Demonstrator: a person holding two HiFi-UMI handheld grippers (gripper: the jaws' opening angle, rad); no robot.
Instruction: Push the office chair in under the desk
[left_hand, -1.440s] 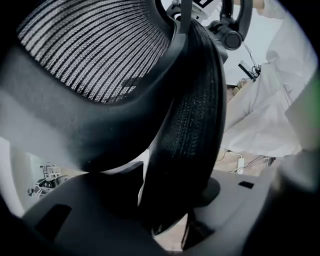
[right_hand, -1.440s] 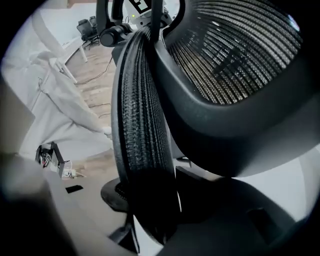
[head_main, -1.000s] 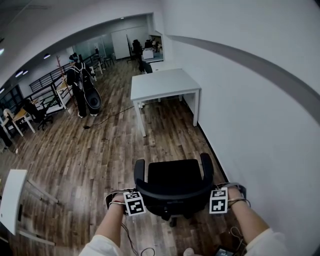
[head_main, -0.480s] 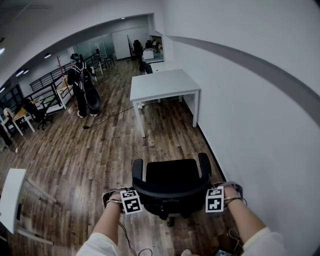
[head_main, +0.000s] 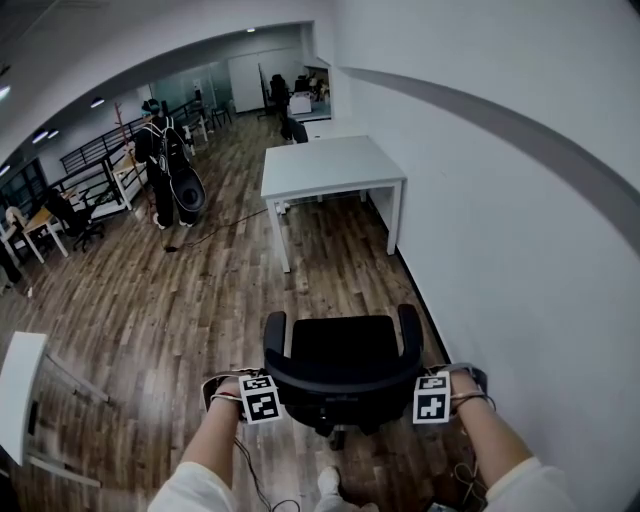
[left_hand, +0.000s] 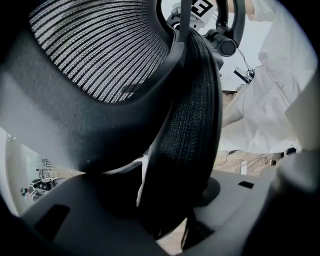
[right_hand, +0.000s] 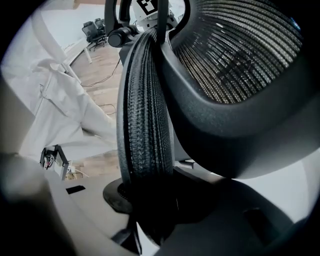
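Observation:
A black mesh office chair stands on the wood floor, its seat facing the white desk farther ahead by the wall. My left gripper is shut on the left end of the backrest's top edge, and my right gripper is shut on the right end. In the left gripper view the backrest's mesh rim runs down between the grey jaws of the left gripper. The right gripper view shows the same rim clamped in the right gripper. The fingertips are hidden behind the chair in the head view.
The white wall runs close along the chair's right side. A person with a backpack stands far off at the left. Another white desk's corner is at the left edge. Cables trail on the floor by my feet.
The chair and both grippers have shifted a little forward, toward the desk. A shoe has come into view at the bottom edge.

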